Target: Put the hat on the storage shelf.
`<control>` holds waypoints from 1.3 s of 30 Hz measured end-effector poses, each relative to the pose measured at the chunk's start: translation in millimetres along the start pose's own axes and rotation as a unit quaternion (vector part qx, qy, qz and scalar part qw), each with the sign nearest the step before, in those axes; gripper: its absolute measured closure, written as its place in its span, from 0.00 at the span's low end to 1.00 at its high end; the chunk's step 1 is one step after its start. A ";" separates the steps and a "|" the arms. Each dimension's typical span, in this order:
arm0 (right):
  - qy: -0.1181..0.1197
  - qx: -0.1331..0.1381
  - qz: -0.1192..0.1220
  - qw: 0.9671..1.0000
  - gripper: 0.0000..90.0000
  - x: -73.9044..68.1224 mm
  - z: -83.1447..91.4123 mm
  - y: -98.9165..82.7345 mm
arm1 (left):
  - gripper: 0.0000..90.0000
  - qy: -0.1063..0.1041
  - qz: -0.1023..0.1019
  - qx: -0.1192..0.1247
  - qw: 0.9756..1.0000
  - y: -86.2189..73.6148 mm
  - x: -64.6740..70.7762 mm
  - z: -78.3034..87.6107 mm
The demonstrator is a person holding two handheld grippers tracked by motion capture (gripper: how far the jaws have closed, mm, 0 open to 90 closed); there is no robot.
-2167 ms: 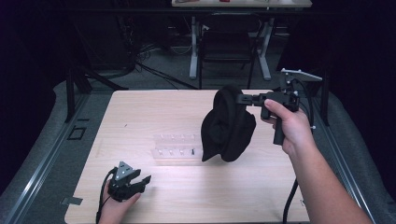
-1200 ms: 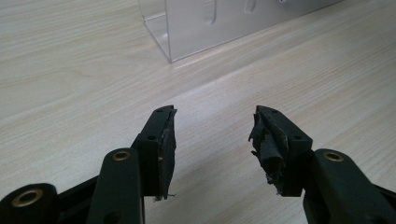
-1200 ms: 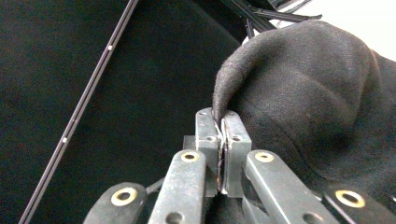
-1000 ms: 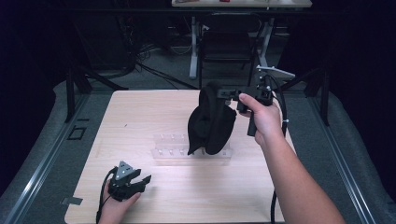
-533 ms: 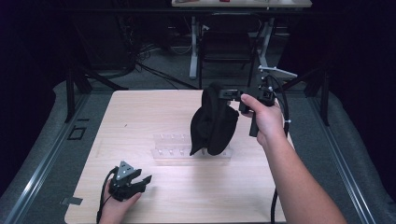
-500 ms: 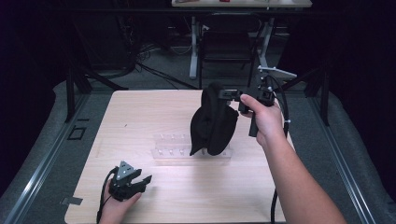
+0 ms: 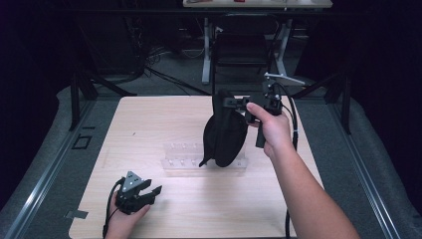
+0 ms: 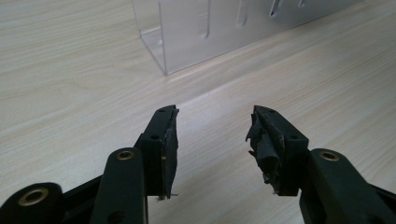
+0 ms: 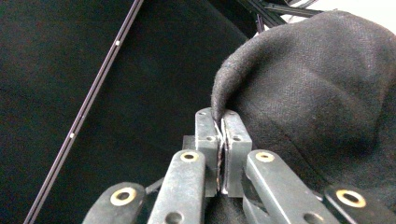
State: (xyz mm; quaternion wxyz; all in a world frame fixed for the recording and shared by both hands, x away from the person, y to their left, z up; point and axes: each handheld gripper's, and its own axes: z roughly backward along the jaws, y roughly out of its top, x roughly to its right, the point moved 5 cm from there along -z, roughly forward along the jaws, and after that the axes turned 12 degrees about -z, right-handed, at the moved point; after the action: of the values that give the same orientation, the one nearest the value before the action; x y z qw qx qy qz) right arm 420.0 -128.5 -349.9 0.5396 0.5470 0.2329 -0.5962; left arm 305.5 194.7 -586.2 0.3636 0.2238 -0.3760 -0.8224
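Observation:
A black fabric cap (image 7: 226, 137) hangs from my right gripper (image 7: 225, 103), which is shut on the cap's top edge above the middle of the table. In the right gripper view the pads (image 9: 233, 135) pinch a fold of the cap (image 9: 317, 84). The cap's lower end hangs over the right half of a clear plastic rack (image 7: 180, 157). My left gripper (image 7: 153, 192) rests in a hand at the table's front left, open. Its jaws have just closed a little, with nothing between them (image 8: 212, 135). The clear rack (image 8: 210, 32) lies just ahead of them.
The wooden table (image 7: 149, 124) has a grey floor strip on both sides. A white-legged desk (image 7: 249, 30) and cables stand in the dark behind it. The right gripper's cable (image 7: 291, 119) trails down beside the forearm.
Since the first frame the right gripper has carried the cap to the left, over the rack. Over the last half second it barely moved. The left gripper stayed put.

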 end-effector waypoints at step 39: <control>0.032 -0.008 -0.008 0.999 0.98 3.4 -16.7 -6.6 | 0.70 -0.059 -0.096 0.080 0.990 124.0 62.2 -8.6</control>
State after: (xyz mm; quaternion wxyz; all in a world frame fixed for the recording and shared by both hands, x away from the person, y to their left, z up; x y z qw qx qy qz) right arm 421.3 -113.3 -359.9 0.5311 0.5599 0.2593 -0.5807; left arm 324.7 87.0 -500.5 0.2413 0.2386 -0.4383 -0.8323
